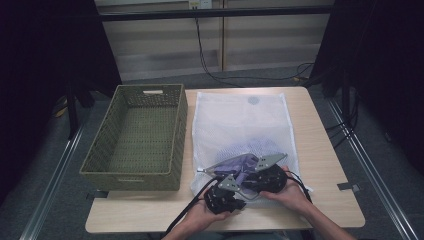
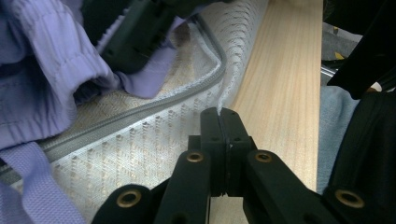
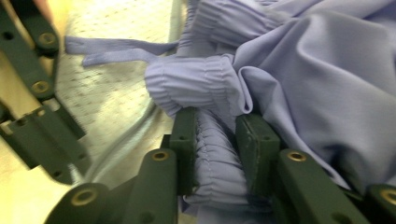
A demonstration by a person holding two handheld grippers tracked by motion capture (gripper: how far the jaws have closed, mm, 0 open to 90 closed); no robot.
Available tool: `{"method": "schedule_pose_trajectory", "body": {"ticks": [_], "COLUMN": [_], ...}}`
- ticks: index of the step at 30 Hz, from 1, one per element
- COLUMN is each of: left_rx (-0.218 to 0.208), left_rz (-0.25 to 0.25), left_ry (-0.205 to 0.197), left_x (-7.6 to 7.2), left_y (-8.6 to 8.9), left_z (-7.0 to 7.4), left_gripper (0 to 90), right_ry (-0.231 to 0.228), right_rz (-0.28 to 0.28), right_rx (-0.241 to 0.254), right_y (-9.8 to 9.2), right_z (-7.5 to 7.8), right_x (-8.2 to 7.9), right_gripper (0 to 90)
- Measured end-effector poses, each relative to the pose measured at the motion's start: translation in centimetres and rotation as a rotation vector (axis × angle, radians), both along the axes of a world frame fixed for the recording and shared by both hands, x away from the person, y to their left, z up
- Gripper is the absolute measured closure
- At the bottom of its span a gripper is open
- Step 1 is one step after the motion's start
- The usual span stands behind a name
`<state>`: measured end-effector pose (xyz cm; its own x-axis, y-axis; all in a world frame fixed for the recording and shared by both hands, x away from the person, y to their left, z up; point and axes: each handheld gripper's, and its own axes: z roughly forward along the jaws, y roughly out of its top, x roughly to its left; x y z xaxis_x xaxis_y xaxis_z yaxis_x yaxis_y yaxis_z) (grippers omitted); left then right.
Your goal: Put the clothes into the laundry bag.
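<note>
A white mesh laundry bag (image 1: 240,117) lies flat on the wooden table (image 1: 325,200), with a purple garment (image 1: 246,161) partly inside its near end. My left gripper (image 2: 219,113) is shut, pinching the bag's edge (image 2: 140,144) beside the grey zipper (image 2: 196,88). My right gripper (image 3: 217,119) has the garment's gathered elastic band (image 3: 219,158) filling the gap between its pads and squeezed there; the rest of the garment (image 3: 327,74) bunches up beyond. In the high view both grippers (image 1: 235,192) (image 1: 250,172) sit close together at the bag's near opening, each in a hand.
An olive woven basket (image 1: 130,176) stands on the table's left half, right beside the bag, with nothing in it. Black cables trail from the grippers over the near table edge. Dark curtains flank the table on both sides.
</note>
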<state>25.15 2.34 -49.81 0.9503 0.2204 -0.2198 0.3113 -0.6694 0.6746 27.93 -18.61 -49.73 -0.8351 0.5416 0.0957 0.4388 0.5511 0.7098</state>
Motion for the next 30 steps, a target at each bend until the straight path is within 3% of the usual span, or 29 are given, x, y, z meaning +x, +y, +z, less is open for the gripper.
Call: {"method": "schedule_pose_trajectory", "body": {"ticks": [1, 3, 4, 9, 10, 14, 16, 19, 24, 30], "left_rx": [-0.01, 0.022, -0.003, -0.002, 0.024, 0.029, 0.002, -0.002, 0.018, 0.012], "left_rz": [0.005, 0.011, 0.003, 0.005, 0.013, 0.009, -0.004, -0.004, -0.016, -0.016], "left_ry": [0.004, -0.015, 0.005, 0.009, -0.013, -0.016, 0.009, 0.016, 0.008, 0.013], "left_x": [-0.1, -0.2, -0.1, -0.1, -0.2, -0.2, -0.1, -0.1, -0.1, -0.1], "left_y": [-0.1, -0.1, -0.2, -0.1, -0.1, -0.2, -0.2, -0.2, -0.2, -0.2], "left_z": [0.0, 0.2, 0.0, 0.1, 0.2, 0.2, 0.1, 0.0, 0.1, 0.1], "left_gripper": [89.9, 89.9, 89.9, 90.0, 90.0, 90.0, 90.0, 90.0, 90.0, 90.0], "right_ry": [-0.005, 0.008, 0.008, 0.015, 0.022, 0.024, 0.031, 0.038, 0.054, 0.061], "right_rz": [-0.005, -0.025, -0.028, -0.047, -0.051, -0.064, -0.068, -0.075, -0.081, -0.096], "right_rx": [-0.002, 0.013, 0.021, 0.029, 0.037, 0.048, 0.057, 0.071, 0.094, 0.102], "right_y": [0.0, -0.2, -0.3, -0.2, -0.2, -0.2, -0.2, -0.3, -0.2, -0.3], "right_z": [0.0, -0.1, -0.1, -0.1, -0.1, -0.1, -0.2, -0.3, -0.5, -0.5], "right_x": [0.2, 0.6, 0.9, 1.4, 1.5, 2.1, 2.3, 2.7, 3.4, 3.9], "right_gripper": [72.1, 74.3, 75.7, 78.6, 78.9, 79.4, 79.5, 79.5, 79.5, 79.3]}}
